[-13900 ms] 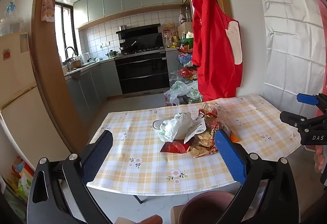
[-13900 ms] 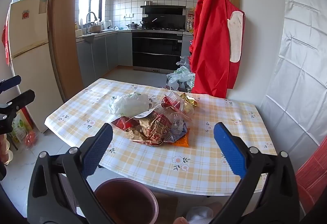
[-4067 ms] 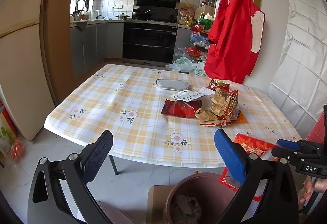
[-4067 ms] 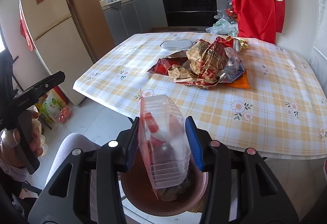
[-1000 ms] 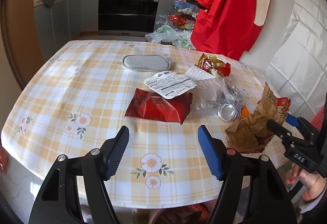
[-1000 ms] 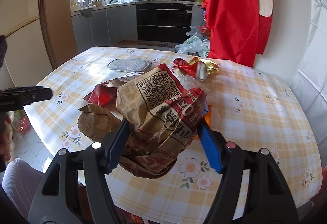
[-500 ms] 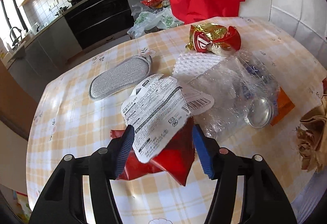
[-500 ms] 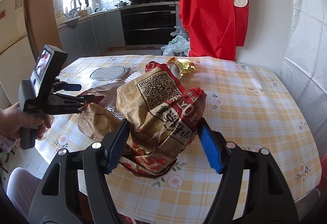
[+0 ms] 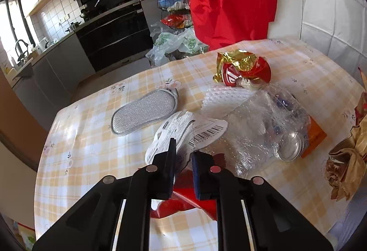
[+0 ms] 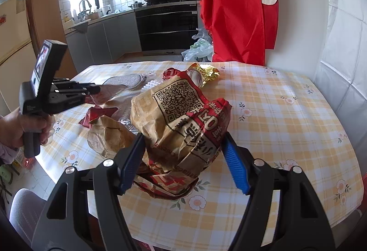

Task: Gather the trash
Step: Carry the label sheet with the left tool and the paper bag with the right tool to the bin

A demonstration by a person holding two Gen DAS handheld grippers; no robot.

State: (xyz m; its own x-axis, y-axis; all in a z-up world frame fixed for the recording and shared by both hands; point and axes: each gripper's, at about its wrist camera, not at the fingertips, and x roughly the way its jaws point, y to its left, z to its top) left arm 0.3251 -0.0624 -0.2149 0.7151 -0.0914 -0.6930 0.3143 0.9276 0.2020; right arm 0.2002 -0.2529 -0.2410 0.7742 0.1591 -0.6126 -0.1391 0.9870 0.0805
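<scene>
Because the trash lay heaped in a loose pile toward the middle of the counter, you worked it with both hands at once, one piece each. Your right gripper had its fingers spread wide around the crumpled brown paper bag, both pads pressed into its sides, so the bulky bag was carried upright above the near edge of the counter; that wide hold suited a thing that would crush rather than slip. Your left gripper pointed down at the white printed label, which lay on top of the red wrapper, and its fingers were closing on the label's near edge with the paper between them, almost pressed together, since a thin sheet needs a narrow pinch. Whether the red wrapper was caught too could not be told. The clear plastic wrap, the red and gold foil wrapper and the grey mesh pad lay untouched farther toward the far edge, probably waiting their turn.
</scene>
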